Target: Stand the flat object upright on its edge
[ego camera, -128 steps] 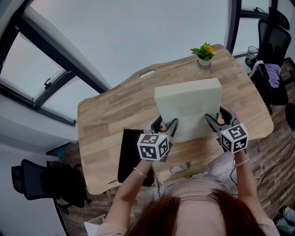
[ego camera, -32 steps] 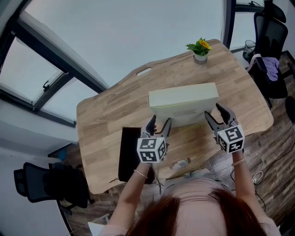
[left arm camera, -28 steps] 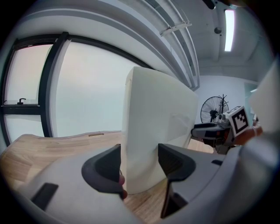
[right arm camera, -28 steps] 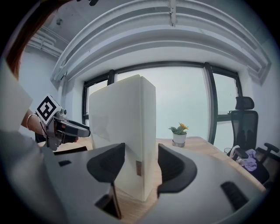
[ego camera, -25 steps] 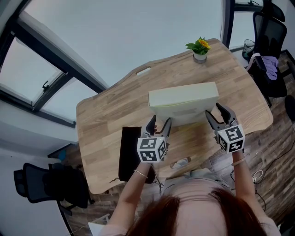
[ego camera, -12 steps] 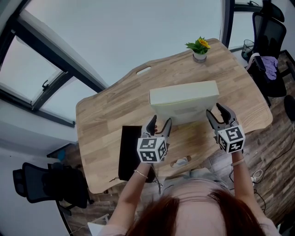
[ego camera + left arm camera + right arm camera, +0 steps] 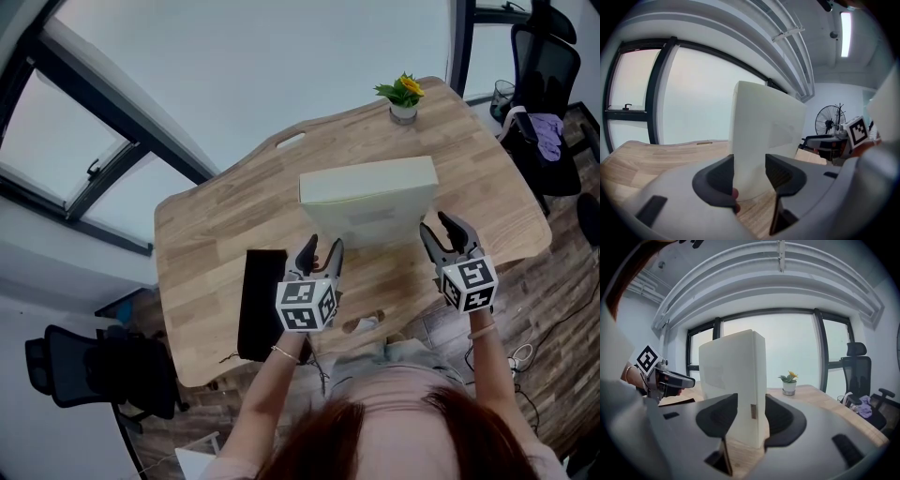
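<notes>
The flat object is a large white box (image 7: 367,192) that stands upright on its long edge in the middle of the wooden table (image 7: 216,234). My left gripper (image 7: 321,247) sits just in front of its lower left corner. My right gripper (image 7: 441,228) is at its lower right corner. In the left gripper view the box (image 7: 764,140) rises just beyond the jaws of my left gripper (image 7: 749,171). The right gripper view shows the box's corner (image 7: 731,376) likewise beyond my right gripper (image 7: 751,413). Both pairs of jaws have just been closing, with nothing between the pads.
A dark flat pad (image 7: 261,303) lies on the table left of my left gripper. A potted plant (image 7: 403,98) stands at the far edge. A small pale thing (image 7: 361,325) lies at the near edge. Office chairs stand at the right (image 7: 553,66) and lower left (image 7: 94,375).
Five seconds ago both grippers held the box tilted back. Now it stands by itself, upright, and over the last second both pairs of jaws have narrowed a little without moving away.
</notes>
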